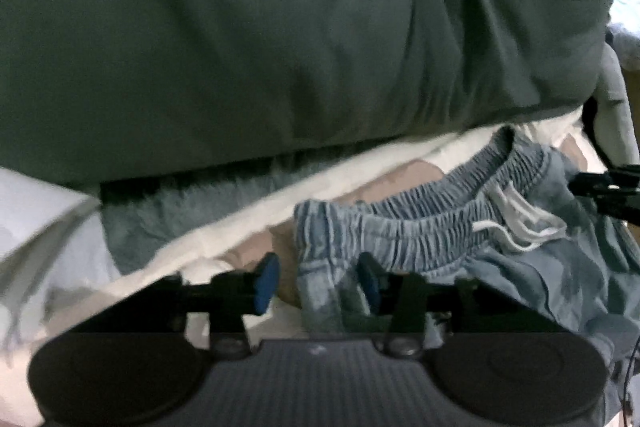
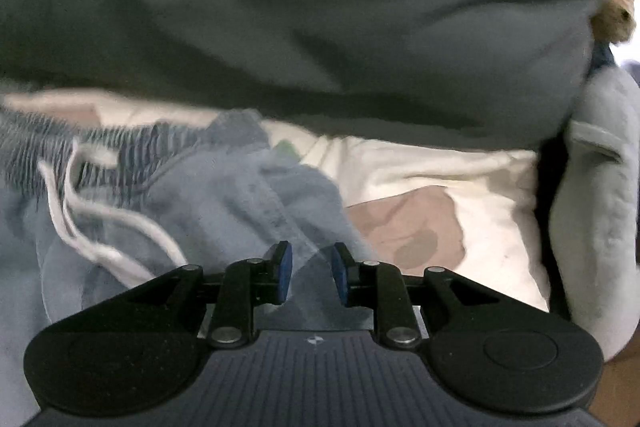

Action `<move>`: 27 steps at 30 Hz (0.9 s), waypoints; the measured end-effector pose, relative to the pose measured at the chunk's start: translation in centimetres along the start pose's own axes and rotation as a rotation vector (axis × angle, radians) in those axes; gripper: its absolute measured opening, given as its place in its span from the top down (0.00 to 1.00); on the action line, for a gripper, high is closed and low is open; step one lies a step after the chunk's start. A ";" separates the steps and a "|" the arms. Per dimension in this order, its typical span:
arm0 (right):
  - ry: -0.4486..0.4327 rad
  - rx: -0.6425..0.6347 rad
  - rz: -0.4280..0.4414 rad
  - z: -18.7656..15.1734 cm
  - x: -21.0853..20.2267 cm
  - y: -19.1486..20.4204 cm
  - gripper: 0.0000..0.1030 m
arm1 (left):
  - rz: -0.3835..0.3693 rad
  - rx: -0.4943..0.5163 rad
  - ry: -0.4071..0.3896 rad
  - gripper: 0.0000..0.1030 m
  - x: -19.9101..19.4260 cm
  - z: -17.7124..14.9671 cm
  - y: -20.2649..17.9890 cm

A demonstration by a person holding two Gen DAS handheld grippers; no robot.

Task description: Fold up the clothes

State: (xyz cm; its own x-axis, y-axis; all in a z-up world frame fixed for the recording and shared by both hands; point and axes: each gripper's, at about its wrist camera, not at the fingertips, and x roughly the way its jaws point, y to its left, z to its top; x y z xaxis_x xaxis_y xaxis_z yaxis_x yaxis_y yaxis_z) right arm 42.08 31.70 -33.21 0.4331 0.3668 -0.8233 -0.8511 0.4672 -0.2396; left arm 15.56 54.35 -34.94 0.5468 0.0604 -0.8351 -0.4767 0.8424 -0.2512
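Blue-grey shorts with a gathered elastic waistband and a white drawstring lie crumpled on a white sheet. My left gripper is open, its blue pads standing to either side of the waistband's left corner without pressing it. In the right wrist view the shorts and their drawstring fill the left half. My right gripper is open low over the shorts' right edge, with a fold of the blue cloth in the gap between its pads.
A large dark green cloth bulges behind the shorts and fills the top of both views. The white sheet has brown patches. A teal fuzzy piece lies at the left, a pale grey padded thing at the right.
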 end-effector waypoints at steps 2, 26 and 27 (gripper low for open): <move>-0.021 0.052 0.035 -0.1 -1.5 -1.2 0.72 | 0.003 0.005 -0.009 0.42 -1.0 0.0 -0.3; 0.038 0.447 -0.160 -21.4 -29.1 -17.7 0.61 | -0.008 0.000 0.058 0.36 -6.4 -3.7 -8.2; 0.041 0.473 -0.177 -22.4 -30.7 -18.4 0.61 | -0.015 0.002 0.064 0.36 -6.6 -3.8 -8.7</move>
State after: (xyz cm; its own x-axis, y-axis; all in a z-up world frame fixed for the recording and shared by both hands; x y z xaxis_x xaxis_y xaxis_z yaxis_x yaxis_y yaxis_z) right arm 37.83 -6.20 -15.09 0.5383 0.2219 -0.8130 -0.5344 0.8359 -0.1256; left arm 13.47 44.57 -29.13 0.5086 0.0137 -0.8609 -0.4675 0.8441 -0.2627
